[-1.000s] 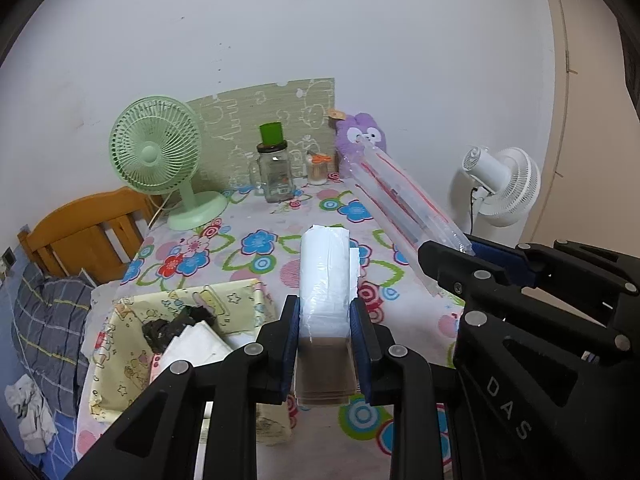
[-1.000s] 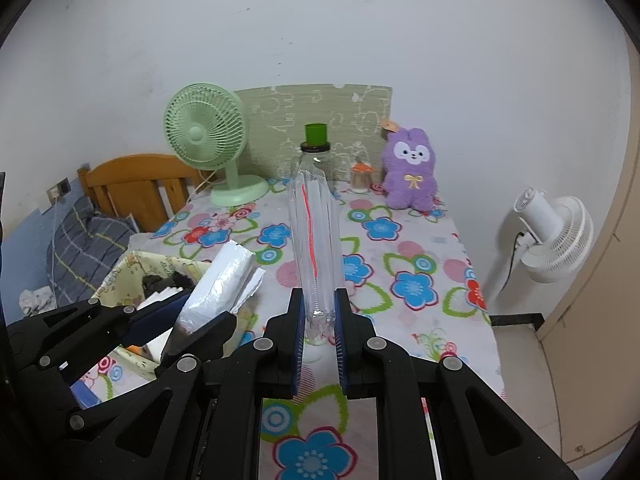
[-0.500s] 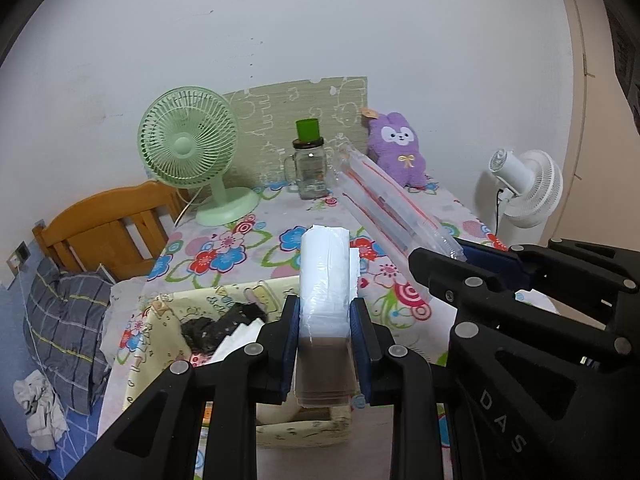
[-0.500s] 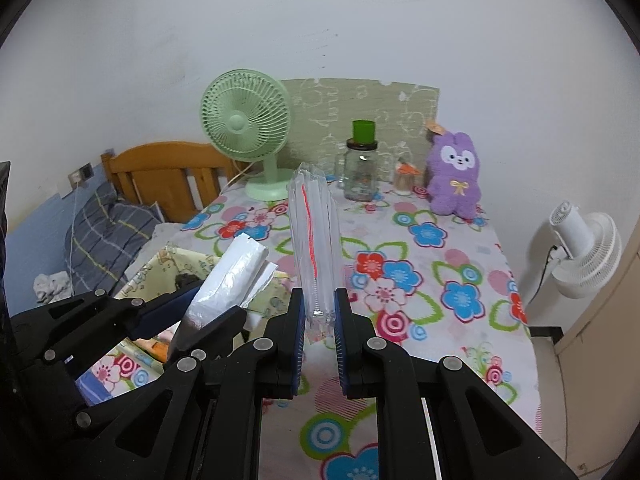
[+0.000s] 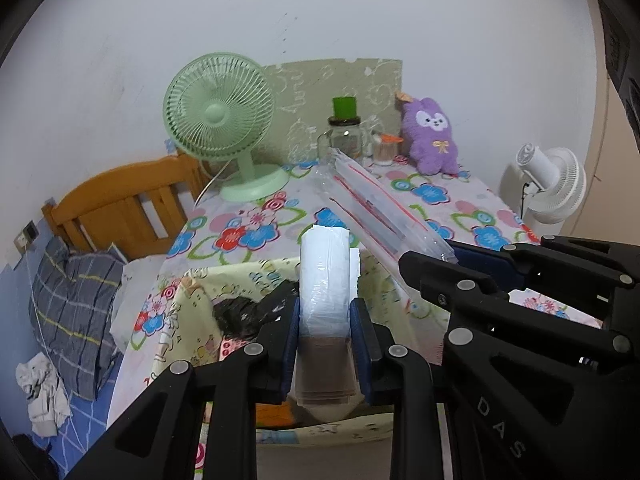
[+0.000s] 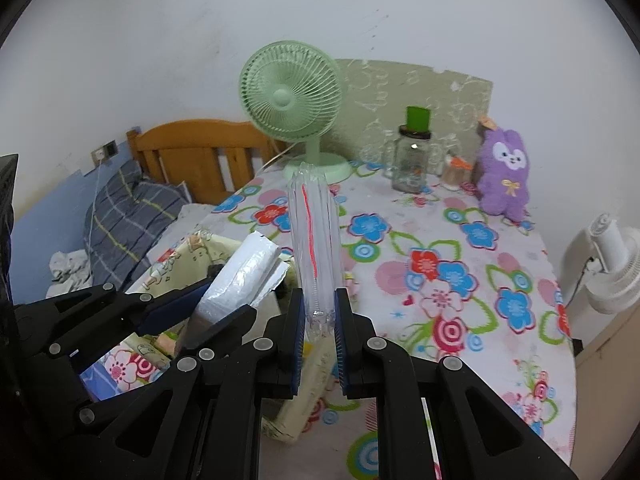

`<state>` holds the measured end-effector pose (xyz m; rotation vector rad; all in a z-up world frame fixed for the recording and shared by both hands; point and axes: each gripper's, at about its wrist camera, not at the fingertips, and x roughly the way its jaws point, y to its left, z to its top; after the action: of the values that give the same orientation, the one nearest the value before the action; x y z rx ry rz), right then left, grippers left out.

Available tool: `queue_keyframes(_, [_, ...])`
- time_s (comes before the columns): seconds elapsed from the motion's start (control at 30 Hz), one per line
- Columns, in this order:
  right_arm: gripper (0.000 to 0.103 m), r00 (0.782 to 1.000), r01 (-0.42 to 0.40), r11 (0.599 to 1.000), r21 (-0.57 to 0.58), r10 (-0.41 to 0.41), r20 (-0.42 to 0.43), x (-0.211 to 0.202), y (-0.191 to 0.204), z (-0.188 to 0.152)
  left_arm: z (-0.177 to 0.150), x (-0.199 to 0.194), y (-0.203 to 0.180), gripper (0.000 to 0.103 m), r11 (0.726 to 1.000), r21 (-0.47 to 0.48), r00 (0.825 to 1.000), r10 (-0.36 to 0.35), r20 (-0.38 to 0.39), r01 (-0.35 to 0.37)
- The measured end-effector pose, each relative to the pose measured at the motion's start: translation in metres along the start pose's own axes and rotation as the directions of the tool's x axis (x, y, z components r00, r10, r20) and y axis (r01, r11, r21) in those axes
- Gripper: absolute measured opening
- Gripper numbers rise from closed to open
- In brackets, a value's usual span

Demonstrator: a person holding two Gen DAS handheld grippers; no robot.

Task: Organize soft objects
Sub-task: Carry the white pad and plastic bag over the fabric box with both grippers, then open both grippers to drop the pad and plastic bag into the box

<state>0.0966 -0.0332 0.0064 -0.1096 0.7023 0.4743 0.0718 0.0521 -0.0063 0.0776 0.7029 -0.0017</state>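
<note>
**Both grippers loaded above the fabric bin: slip and snag risks**

Left wrist view. The left gripper [image 5: 325,334] is clenched on a white plastic-wrapped pack [image 5: 326,280], apparently tissues or wipes, which stands up between the blue pads and pokes out below them. The pack hangs over the pale yellow fabric bin [image 5: 240,280] at the near edge of the floral table [image 5: 440,196]; something dark [image 5: 244,312] already lies in the bin. The right gripper's body fills the lower right, with a clear zip bag [image 5: 380,208] slanting up from it.

- Risk: the wrap is slick and the pack soft. A squeeze that compresses it could let it slide down through the pads. Judgement only; no slipping is visible.
- Risk: the bin walls look limp. A pack lowered onto the rim rather than into the opening could fold the wall in or tip over the table edge.

Right wrist view. The right gripper [image 6: 318,328] grips the lower end of the clear zip bag [image 6: 314,240], red seal line visible, standing nearly upright. The left gripper [image 6: 208,312] sits just beside it to the left, and its pack [image 6: 240,276] leans toward the bag. Whether the two touch, I cannot tell.

- Risk: the bag is held by one end only. Being floppy, it may buckle or fold over and hide the opening.
- Risk: the grippers are close together. A careless swing of either could knock the other's load.
- The green fan [image 6: 292,96], the jar [image 6: 412,160] and the purple plush [image 6: 504,176] stand well apart at the back, so they are unlikely to be struck.
</note>
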Motion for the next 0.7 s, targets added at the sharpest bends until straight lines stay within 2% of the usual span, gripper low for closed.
queue_keyframes(0.7, [0.016,0.991,-0.092,0.994,-0.058,0.085,-0.106,0.056,0.038,-0.005,-0.024,0.041,0.045,0.024,0.996,-0.073,0.993,0.044,-0.114,-0.053])
